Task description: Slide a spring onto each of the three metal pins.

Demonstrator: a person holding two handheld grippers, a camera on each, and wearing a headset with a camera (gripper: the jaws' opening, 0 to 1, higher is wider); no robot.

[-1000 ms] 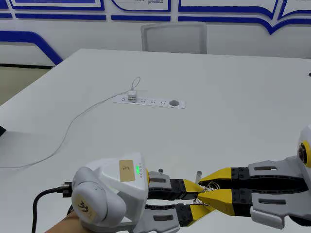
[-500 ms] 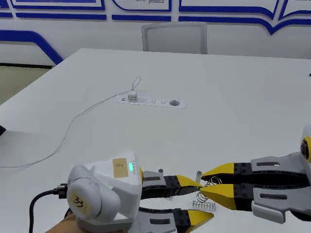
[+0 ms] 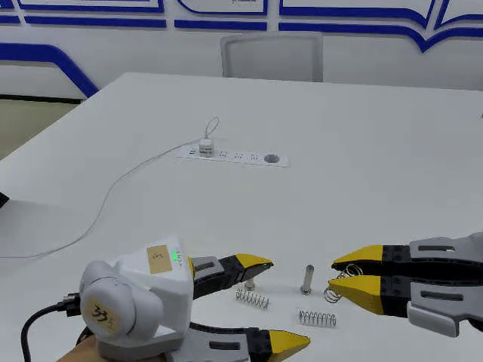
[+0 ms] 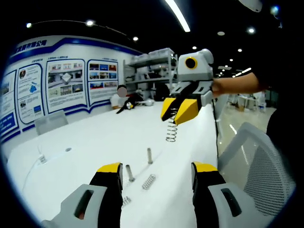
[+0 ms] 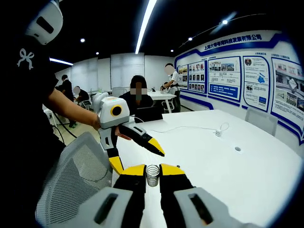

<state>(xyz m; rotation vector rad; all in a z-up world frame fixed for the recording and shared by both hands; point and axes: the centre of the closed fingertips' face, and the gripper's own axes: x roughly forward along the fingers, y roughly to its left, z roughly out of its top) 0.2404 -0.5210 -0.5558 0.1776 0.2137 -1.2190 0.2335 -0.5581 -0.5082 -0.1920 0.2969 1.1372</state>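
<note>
Watching from the head view, the right gripper (image 3: 334, 276) is clamped on a spring (image 3: 332, 293) just right of the tall pin (image 3: 307, 279). The left gripper (image 3: 287, 303), jaws apart and empty, sits left of that pin, with two loose springs (image 3: 252, 299) near it on the table (image 3: 362, 151). The left gripper view adds that the spring (image 4: 171, 131) hangs free above that pin, pinched by its top coils. The right gripper view shows the coils squeezed sideways. It looks light, bouncy and crushable, so a gentle hold near one end seems best.

Pins (image 3: 308, 277), loose springs (image 3: 317, 319) clutter near table (image 3: 362, 151); power strip (image 3: 234, 157) farther back; right side open.
</note>
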